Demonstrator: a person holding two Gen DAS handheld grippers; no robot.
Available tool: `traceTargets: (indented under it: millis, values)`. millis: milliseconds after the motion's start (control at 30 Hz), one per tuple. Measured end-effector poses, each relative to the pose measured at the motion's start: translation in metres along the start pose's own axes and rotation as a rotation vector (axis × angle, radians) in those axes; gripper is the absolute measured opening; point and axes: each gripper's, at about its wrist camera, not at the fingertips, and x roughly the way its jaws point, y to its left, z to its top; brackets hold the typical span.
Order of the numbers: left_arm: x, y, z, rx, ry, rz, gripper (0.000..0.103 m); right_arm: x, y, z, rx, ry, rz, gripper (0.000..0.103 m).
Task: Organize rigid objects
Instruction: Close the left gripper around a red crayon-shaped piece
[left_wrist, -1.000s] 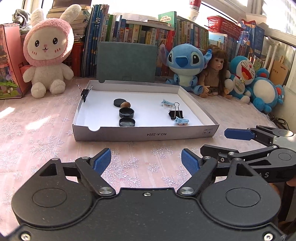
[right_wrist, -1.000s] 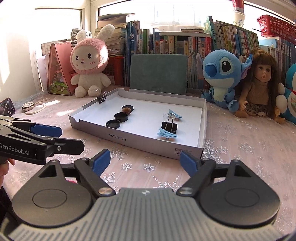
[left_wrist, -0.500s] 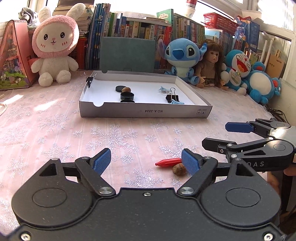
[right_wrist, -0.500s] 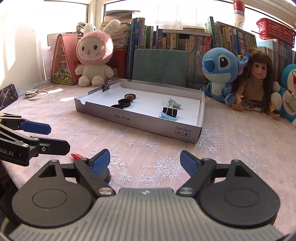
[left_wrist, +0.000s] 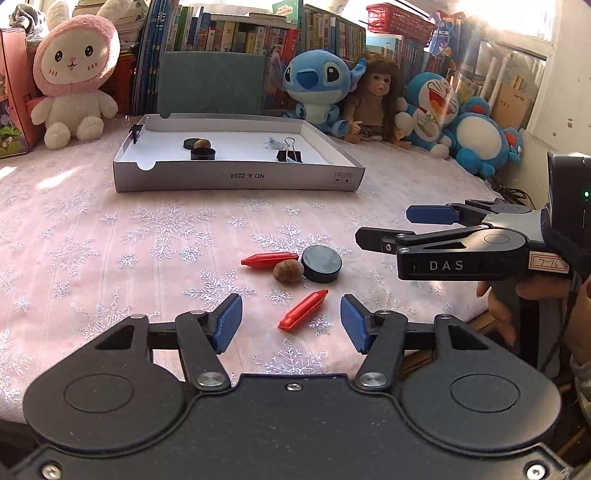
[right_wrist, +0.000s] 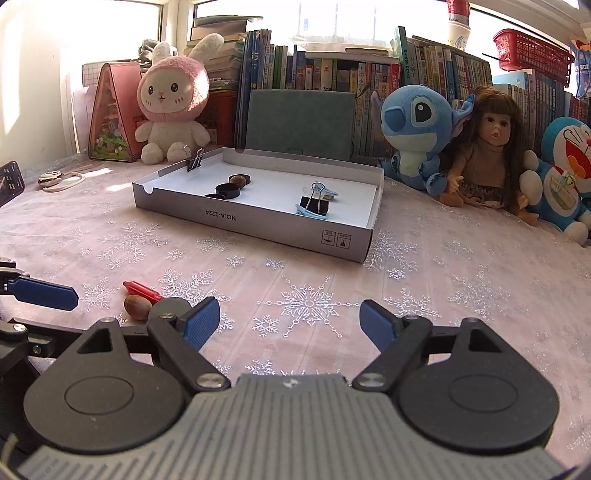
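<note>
Two red clips, a nut (left_wrist: 288, 271) and a black cap (left_wrist: 322, 264) lie clustered on the tablecloth (left_wrist: 74, 240). The left gripper (left_wrist: 291, 322), jaws just narrowed but pinching nothing, frames the nearer clip (left_wrist: 303, 309). The right gripper (right_wrist: 290, 326) at three o'clock stands spread, empty. The box (left_wrist: 236, 179) sits at twelve o'clock.

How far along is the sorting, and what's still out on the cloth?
Done: black discs, a nut, a binder clip and blue clips already lie in the box. In hand: nothing; the left hand-held gripper, jaws just narrowed, frames the near red clip without touching, and the right hand-held gripper is open. Left: two red clips, a nut and a disc.
</note>
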Motion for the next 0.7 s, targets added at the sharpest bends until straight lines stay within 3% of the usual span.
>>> traceTargets:
  millis: [133,200,300,700]
  values:
    - [0.008,-0.006,-0.004,0.035,0.024,0.011,0.020,-0.001,-0.001,-0.002,0.003,0.002,0.003,0.090]
    - [0.009,-0.007,-0.004,0.042,0.020,0.004,0.020,-0.001,0.000,-0.003,-0.001,0.001,0.004,0.090]
    - [0.011,-0.011,-0.004,0.072,0.017,0.011,0.011,-0.002,0.001,-0.003,0.002,0.002,0.010,0.090]
    - [0.009,0.014,0.004,0.108,0.020,0.101,0.014,-0.001,0.010,-0.006,0.000,0.020,0.059,0.090]
